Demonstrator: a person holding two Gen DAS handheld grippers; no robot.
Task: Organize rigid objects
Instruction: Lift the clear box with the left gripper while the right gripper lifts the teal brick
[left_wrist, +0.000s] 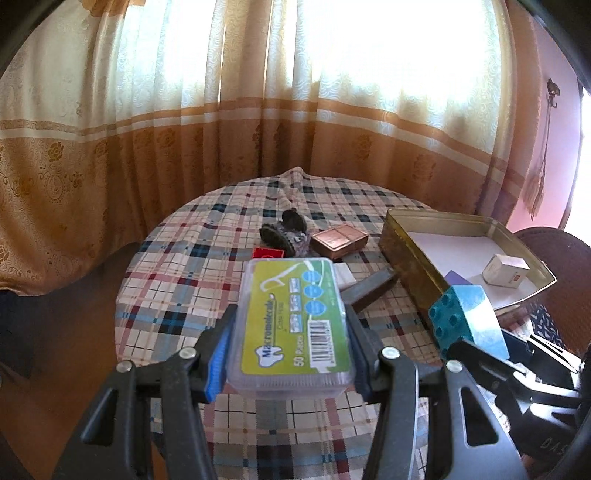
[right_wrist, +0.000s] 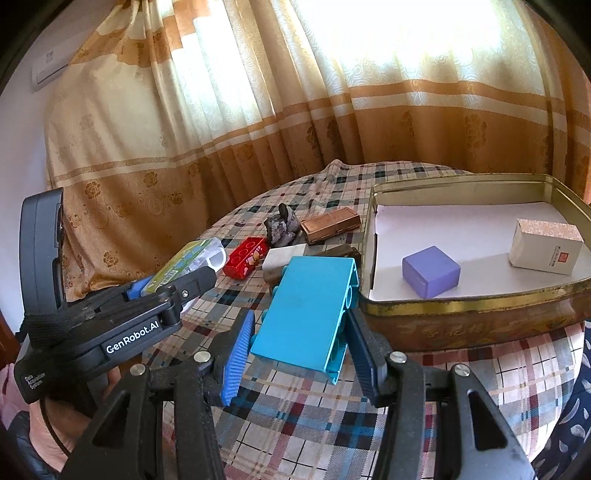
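Observation:
My left gripper is shut on a clear floss-pick box with a green label, held above the plaid table; the box also shows in the right wrist view. My right gripper is shut on a large blue toy brick, which shows in the left wrist view too, just left of the gold tin. Inside the tin lie a purple cube and a white carton.
On the plaid cloth lie a red toy brick, a grey rock-like piece, a copper case, a white block and a dark brown box. Curtains hang behind the round table.

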